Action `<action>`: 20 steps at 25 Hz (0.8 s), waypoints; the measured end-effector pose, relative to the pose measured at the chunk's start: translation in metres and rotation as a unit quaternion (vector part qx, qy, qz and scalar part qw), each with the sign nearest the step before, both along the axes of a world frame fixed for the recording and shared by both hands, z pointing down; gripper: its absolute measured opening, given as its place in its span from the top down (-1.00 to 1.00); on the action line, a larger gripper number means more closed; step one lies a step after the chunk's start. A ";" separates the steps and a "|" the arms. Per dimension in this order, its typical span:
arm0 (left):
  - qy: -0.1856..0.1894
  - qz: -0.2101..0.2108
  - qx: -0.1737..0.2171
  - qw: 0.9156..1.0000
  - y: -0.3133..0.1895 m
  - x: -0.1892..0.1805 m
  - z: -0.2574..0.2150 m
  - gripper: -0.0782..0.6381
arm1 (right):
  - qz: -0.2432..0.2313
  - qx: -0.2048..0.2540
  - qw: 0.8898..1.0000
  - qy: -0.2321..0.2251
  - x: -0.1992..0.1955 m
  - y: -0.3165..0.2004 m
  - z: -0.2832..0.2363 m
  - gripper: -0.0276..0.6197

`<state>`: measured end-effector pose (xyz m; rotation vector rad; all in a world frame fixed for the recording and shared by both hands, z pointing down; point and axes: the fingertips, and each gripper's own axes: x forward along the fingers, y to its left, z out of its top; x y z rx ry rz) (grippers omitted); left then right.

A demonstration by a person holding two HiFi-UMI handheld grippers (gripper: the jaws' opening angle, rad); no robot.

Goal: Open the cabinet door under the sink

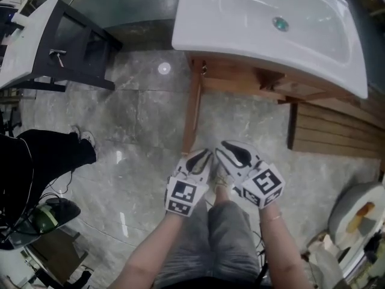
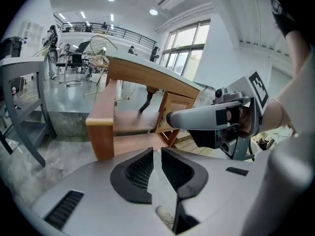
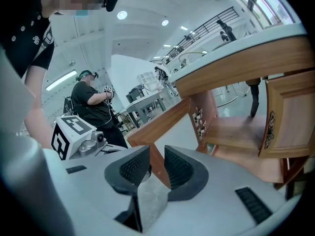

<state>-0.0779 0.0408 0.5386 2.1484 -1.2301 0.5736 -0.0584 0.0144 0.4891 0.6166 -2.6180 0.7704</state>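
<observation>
Surroundings: grey stone floor (image 1: 138, 119). A dark-framed stand (image 1: 72, 47) with a white top at far left. A person in black (image 1: 36, 161) at left, well apart from the cabinet. A slatted wooden panel (image 1: 337, 128) on the floor at right. Nothing stands between the grippers and the cabinet

White sink (image 1: 271, 23) sits on a wooden cabinet (image 1: 240, 80) at the far side. The cabinet door (image 1: 192, 110) stands swung out, edge-on from the head view, running from the cabinet's left corner toward the near side. Hinges show on its inner face in the right gripper view; a second panelled door (image 3: 288, 117) is at right of the opening

Left gripper (image 1: 201, 156): jaws slightly apart, nothing between them, only floor and a shoe (image 2: 165, 215) show through the gap. The door lies beyond and left of its jaws, not touching

Right gripper (image 1: 231, 152): jaws apart, nothing gripped. The door's edge shows through the gap, beyond the jaws, not in contact. The two grippers are side by side, just near of the door's free end
</observation>
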 end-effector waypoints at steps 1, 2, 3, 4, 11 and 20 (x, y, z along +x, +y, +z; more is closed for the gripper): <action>0.001 0.001 0.002 1.000 0.000 0.002 -0.007 0.61 | 0.002 0.002 1.000 -0.003 0.001 0.000 -0.008 0.60; 0.001 0.002 0.006 1.000 -0.001 0.003 -0.014 0.61 | 0.004 0.005 1.000 -0.007 0.002 0.001 -0.016 0.61; 0.002 0.003 0.011 1.000 -0.002 0.004 -0.021 0.61 | 0.005 0.008 1.000 -0.013 0.003 0.001 -0.023 0.62; 0.003 0.002 0.017 1.000 -0.004 0.004 -0.029 0.61 | 0.007 0.011 1.000 -0.020 0.003 0.001 -0.029 0.64; 0.011 0.014 0.069 0.997 -0.028 0.006 -0.093 0.61 | 0.041 0.053 0.997 -0.041 0.014 -0.010 -0.079 0.88; 0.003 0.045 0.134 0.990 -0.060 0.008 -0.173 0.74 | 0.068 0.068 0.995 -0.026 0.030 -0.021 -0.143 0.89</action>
